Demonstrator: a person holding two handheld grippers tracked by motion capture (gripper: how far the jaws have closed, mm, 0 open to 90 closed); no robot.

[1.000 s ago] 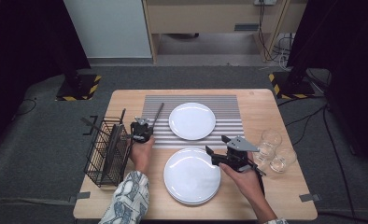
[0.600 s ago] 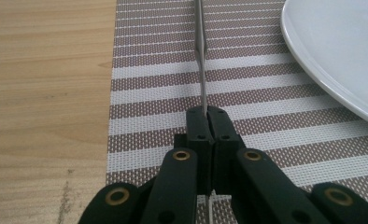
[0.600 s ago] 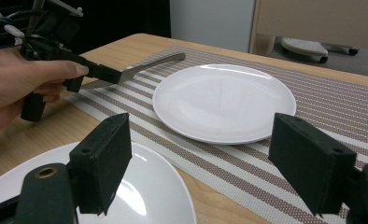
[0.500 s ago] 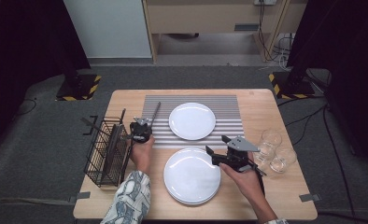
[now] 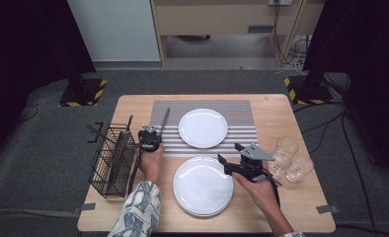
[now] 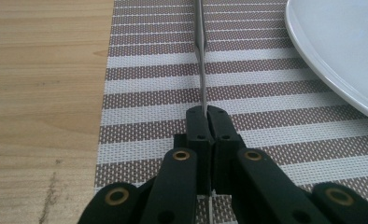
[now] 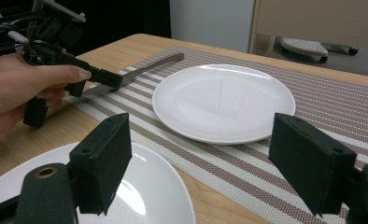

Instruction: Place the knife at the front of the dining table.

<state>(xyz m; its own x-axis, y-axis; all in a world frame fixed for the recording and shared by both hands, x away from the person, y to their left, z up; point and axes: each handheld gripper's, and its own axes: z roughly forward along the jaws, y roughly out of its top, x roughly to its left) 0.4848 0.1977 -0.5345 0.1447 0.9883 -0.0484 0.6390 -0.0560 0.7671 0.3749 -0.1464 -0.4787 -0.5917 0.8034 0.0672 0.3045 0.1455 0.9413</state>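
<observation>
We have the left tongs pinching a knife on the striped placemat, just left of the far plate. Right tongs spread, empty, over the near plate. Wire basket sits left, glasses right on our surface.

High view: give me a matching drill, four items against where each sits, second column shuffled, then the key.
Items:
1. knife
2. far plate
3. wire basket
4. glasses

Places:
A. table's left edge
B. centre of the striped mat
C. clamped in the left gripper, over the mat's left side
D. bare wood at the table's right

Pairs: 1-C, 2-B, 3-A, 4-D
</observation>
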